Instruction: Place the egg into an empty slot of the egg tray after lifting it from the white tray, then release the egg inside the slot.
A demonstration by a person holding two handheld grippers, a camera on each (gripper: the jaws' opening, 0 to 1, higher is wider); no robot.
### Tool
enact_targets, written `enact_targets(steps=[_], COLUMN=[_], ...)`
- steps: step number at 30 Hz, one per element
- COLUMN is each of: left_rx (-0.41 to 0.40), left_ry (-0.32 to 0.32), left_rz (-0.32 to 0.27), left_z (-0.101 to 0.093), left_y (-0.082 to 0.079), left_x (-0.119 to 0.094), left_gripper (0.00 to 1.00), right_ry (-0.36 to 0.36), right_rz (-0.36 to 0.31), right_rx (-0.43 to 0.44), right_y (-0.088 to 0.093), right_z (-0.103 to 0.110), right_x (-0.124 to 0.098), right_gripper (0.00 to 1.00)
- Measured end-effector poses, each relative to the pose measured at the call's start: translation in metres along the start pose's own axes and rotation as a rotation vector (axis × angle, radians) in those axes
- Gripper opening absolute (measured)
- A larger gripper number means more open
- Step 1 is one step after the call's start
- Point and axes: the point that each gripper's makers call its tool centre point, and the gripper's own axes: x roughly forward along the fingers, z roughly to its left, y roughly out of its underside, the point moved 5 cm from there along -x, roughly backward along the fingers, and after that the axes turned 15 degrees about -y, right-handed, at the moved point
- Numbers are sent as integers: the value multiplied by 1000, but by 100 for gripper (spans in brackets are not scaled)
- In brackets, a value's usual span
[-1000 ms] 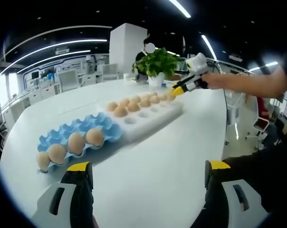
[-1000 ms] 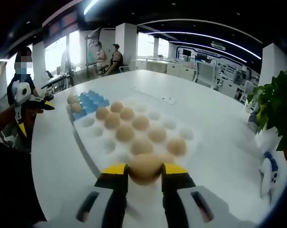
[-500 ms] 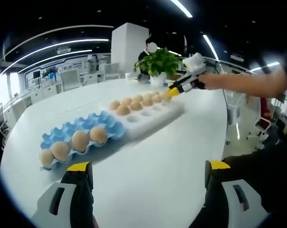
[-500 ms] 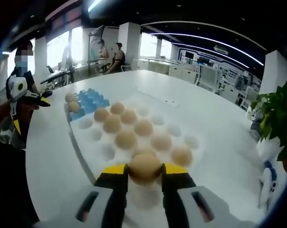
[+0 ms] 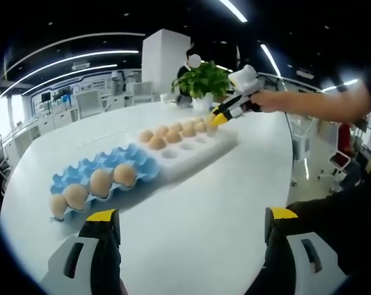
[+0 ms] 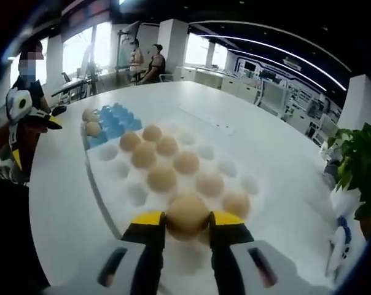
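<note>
The right tool (image 6: 187, 222) holds the egg (image 6: 187, 215) tight above the white tray (image 6: 115, 196). The left tool (image 5: 188, 224) hangs wide open. Squeezing too hard could crack the egg on its way to the blue egg tray (image 6: 115, 123)

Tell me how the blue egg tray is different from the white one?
The blue egg tray is blue with peaked dividers; the white tray is white and smoother. The blue egg tray shows about four eggs along its near edge; the white tray holds more, clustered toward its far side. Both rest end to end on the white table, with empty slots.
</note>
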Motion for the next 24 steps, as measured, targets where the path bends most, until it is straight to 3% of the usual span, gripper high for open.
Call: enact_targets(steps=[10, 18, 24], left_rx=[-12, -12, -19], left_ry=[-2, -3, -16], left_rz=[-3, -3, -6], left_z=[2, 1, 6], left_y=[1, 3, 4], left_x=[-2, -4, -8], left_gripper=[100, 100, 100], right_ry=[-1, 4, -5], right_rz=[2, -54, -90], right_rx=[41, 80, 67], right_y=[4, 4, -6], right_z=[-3, -2, 6], right_x=[4, 1, 0], right_gripper=[30, 30, 30])
